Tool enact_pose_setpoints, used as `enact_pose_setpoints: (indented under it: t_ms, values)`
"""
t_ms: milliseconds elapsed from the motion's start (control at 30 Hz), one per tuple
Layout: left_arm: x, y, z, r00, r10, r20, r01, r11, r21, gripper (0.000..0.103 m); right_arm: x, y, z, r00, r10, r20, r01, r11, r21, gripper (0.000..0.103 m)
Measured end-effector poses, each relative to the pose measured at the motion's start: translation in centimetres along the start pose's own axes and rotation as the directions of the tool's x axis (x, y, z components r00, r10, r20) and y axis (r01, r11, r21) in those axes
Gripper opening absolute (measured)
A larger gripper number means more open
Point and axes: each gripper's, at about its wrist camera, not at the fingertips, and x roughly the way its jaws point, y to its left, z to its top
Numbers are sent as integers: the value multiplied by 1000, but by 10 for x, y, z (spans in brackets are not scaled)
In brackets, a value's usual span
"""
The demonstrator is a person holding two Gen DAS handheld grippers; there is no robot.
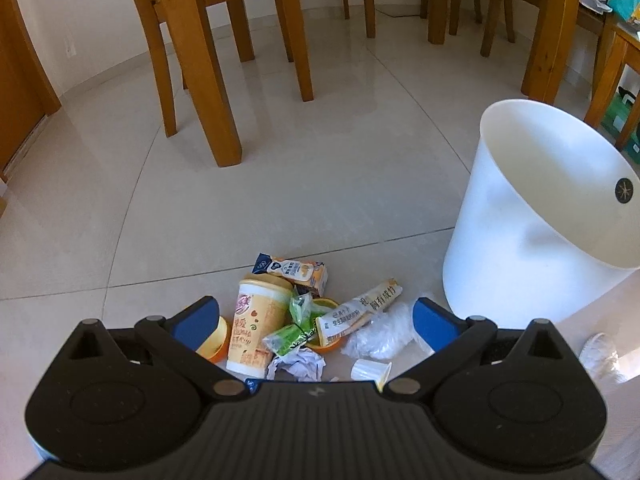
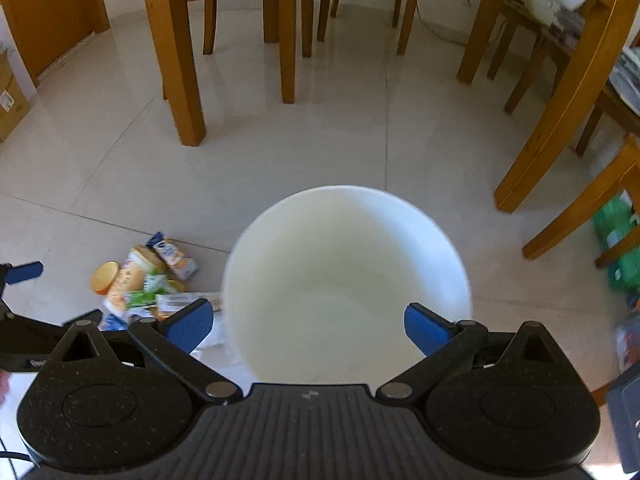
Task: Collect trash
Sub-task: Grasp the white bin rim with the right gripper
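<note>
A round white plastic bin (image 1: 532,216) stands upright on the glossy beige tiled floor (image 1: 280,184); a small dark round sticker with a pale star-like mark (image 1: 624,191) sits inside its rim. The trash lies in a heap on the floor just left of the bin. There a tall yellow paper cup with pink Chinese lettering (image 1: 258,326) lies tilted, touching a crushed green wrapper (image 1: 294,330). Behind the cup lies a small blue-and-orange drink carton (image 1: 294,270). Nearer the bin rests a cream wrapper printed with Chinese characters (image 1: 360,310), partly legible as "有成竹", beside crumpled clear plastic (image 1: 382,332).

The left claw (image 1: 316,320) hovers above the heap, blue pads wide apart, holding nothing. The right claw (image 2: 308,326) hangs over the bin's mouth, likewise spread and empty.
</note>
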Motion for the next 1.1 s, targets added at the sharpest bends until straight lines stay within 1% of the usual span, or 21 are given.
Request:
enact_pose_setpoints:
  t_ms: [67, 133, 233, 300, 367, 467, 533, 600, 667, 733, 767, 833, 933, 967, 1033, 1100]
  values:
    - [5, -5, -1, 1000, -5, -2, 5, 1000, 10, 102, 4, -8, -3, 1000, -8, 15, 9, 1000, -13, 103]
    - [9, -9, -4, 1000, -14, 3, 14, 1000, 16, 102, 9, -18, -5, 1000, -22, 13, 22, 1000, -3, 103]
    - [14, -16, -9, 1000, -28, 12, 28, 999, 43, 102, 19, -42, -7, 1000, -25, 2, 25, 996, 83, 103]
    - [16, -20, -14, 999, -36, 19, 35, 998, 61, 102, 26, -62, -8, 1000, -22, -20, 25, 985, 170, 103]
    - [19, -23, -18, 999, -40, 17, 39, 997, 70, 102, 34, -85, -9, 999, -11, -47, 23, 964, 265, 103]
    - [25, -24, -26, 999, -51, 8, 51, 997, 62, 102, 49, -121, -10, 996, -13, -86, 47, 913, 406, 103]
    - [27, -23, -31, 998, -55, 0, 55, 996, 66, 102, 60, -139, -11, 995, -7, -101, 52, 889, 455, 103]
    - [30, -23, -35, 998, -56, -7, 57, 996, 74, 102, 70, -151, -14, 991, -21, -129, 83, 866, 493, 103]
    - [33, -22, -40, 999, -49, -15, 49, 996, 71, 102, 79, -157, -17, 987, -30, -157, 108, 850, 516, 94]
    - [36, -20, -43, 998, -52, -21, 53, 996, 67, 102, 88, -158, -19, 984, -17, -176, 109, 843, 527, 81]
    - [37, -19, -45, 998, -55, -25, 56, 996, 63, 102, 93, -157, -20, 982, -8, -188, 108, 843, 527, 78]
    - [38, -18, -47, 998, -63, -31, 65, 996, 59, 102, 98, -155, -21, 979, -9, -203, 113, 853, 510, 70]
    - [41, -17, -52, 997, -69, -39, 71, 996, 58, 102, 103, -149, -22, 973, -38, -226, 144, 869, 474, 64]
    - [42, -17, -54, 996, -74, -43, 76, 995, 59, 102, 106, -148, -23, 971, -43, -236, 152, 870, 469, 62]
    - [43, -17, -56, 996, -81, -49, 84, 995, 58, 102, 112, -149, -24, 969, -31, -246, 148, 870, 471, 51]
    - [43, -17, -59, 995, -85, -49, 88, 994, 60, 102, 116, -149, -25, 966, -32, -256, 156, 865, 478, 48]
